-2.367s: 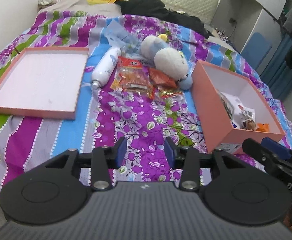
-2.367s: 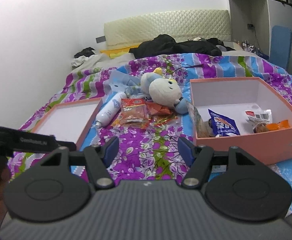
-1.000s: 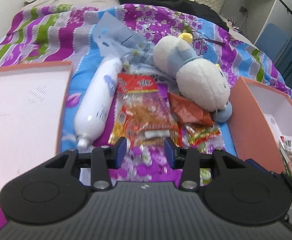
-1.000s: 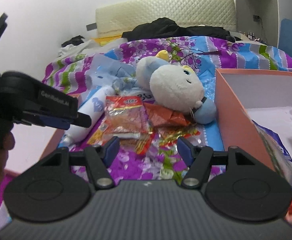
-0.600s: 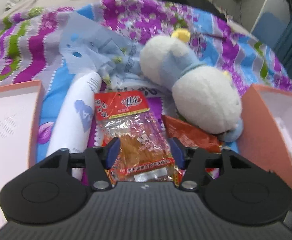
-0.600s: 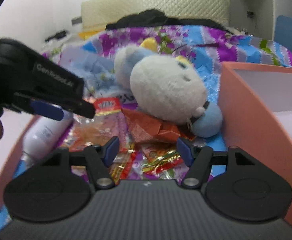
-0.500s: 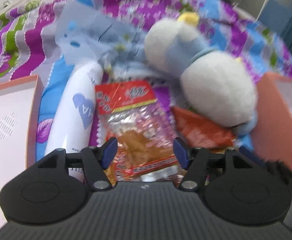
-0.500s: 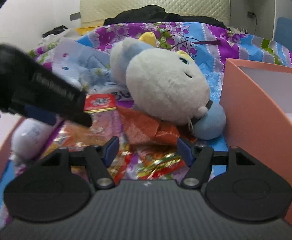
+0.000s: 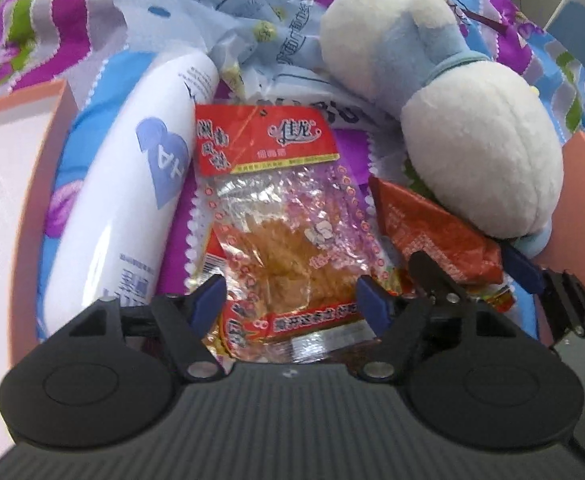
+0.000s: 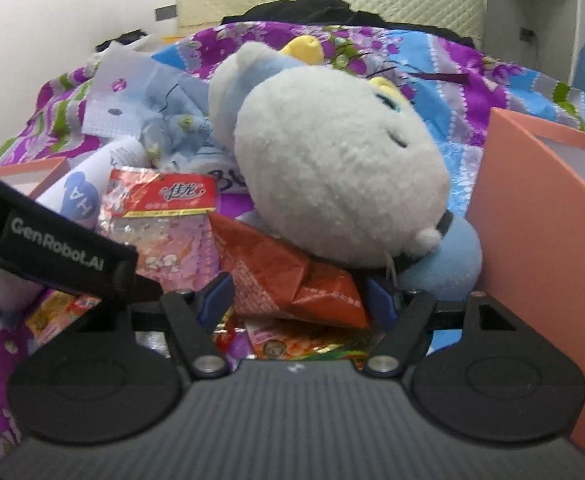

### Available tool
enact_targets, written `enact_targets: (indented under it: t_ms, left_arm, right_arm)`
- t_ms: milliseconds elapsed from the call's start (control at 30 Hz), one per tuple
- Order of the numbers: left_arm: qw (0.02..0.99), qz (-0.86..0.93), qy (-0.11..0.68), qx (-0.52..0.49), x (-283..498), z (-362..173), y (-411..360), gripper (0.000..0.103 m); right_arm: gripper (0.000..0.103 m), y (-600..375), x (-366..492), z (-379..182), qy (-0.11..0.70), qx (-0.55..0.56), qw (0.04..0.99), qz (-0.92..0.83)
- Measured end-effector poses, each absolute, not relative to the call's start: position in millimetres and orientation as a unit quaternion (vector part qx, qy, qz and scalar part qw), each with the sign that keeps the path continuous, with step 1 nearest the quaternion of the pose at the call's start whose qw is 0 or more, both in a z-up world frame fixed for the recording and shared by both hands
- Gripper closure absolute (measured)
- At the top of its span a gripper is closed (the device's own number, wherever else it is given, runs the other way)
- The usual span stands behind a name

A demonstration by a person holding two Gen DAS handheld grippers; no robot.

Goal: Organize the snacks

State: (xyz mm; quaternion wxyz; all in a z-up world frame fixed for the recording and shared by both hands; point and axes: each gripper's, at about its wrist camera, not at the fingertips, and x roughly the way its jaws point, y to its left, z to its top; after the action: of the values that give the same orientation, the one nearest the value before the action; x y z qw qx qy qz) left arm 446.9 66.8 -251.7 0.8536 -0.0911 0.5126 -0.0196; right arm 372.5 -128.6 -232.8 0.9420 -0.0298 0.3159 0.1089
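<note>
A clear snack bag with a red header (image 9: 284, 216) lies on the bedspread; it also shows in the right wrist view (image 10: 160, 220). My left gripper (image 9: 292, 300) is open, its fingertips on either side of the bag's near end. A crumpled orange-red packet (image 9: 432, 232) lies to its right, partly under the plush toy. My right gripper (image 10: 300, 296) is open with its fingertips on either side of that packet (image 10: 292, 280). Small colourful sachets (image 10: 288, 344) lie below it. The right gripper's fingers (image 9: 520, 268) show in the left wrist view.
A white and blue plush toy (image 10: 332, 168) lies over the far side of the packets. A white spray bottle (image 9: 132, 200) lies left of the clear bag. A pink box wall (image 10: 540, 240) stands on the right, a pink lid (image 9: 8, 184) on the left. A pale blue plastic bag (image 9: 228, 12) lies behind.
Both grippers have moved forward and down onto the pile. The left one has opened wider around the clear bag's end. The right one now straddles the orange-red packet.
</note>
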Motion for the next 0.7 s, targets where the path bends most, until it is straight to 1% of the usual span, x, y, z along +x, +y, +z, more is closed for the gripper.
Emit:
enact_targets:
  t_ms: [67, 100, 133, 267, 367, 500, 700]
  left_arm:
    - [0.855, -0.023, 0.511, -0.087, 445.1, -251.2, 63.6, 0.037]
    - [0.856, -0.024, 0.510, -0.082, 444.4, -251.3, 61.5, 0.039]
    - [0.857, -0.025, 0.509, -0.078, 443.5, -251.6, 59.4, 0.041]
    - [0.860, -0.024, 0.505, -0.065, 441.7, -250.0, 50.0, 0.053]
    - [0.862, -0.023, 0.504, -0.051, 439.7, -246.0, 42.8, 0.059]
    - [0.866, -0.018, 0.498, -0.043, 434.2, -237.6, 39.1, 0.064]
    - [0.870, -0.009, 0.491, -0.045, 409.9, -216.4, 45.9, 0.066]
  right_arm:
    - [0.036, -125.7, 370.3, -234.2, 0.322, -0.040, 0.939, 0.118]
    - [0.041, -123.6, 368.5, -234.9, 0.324, -0.047, 0.937, 0.124]
    - [0.043, -121.5, 367.1, -235.7, 0.326, -0.052, 0.935, 0.130]
    - [0.050, -119.3, 360.0, -233.9, 0.331, -0.060, 0.933, 0.129]
    - [0.055, -121.8, 357.1, -228.8, 0.337, -0.055, 0.931, 0.128]
    - [0.058, -125.5, 348.8, -221.8, 0.341, -0.050, 0.931, 0.121]
    - [0.060, -129.2, 323.3, -207.9, 0.339, -0.041, 0.933, 0.108]
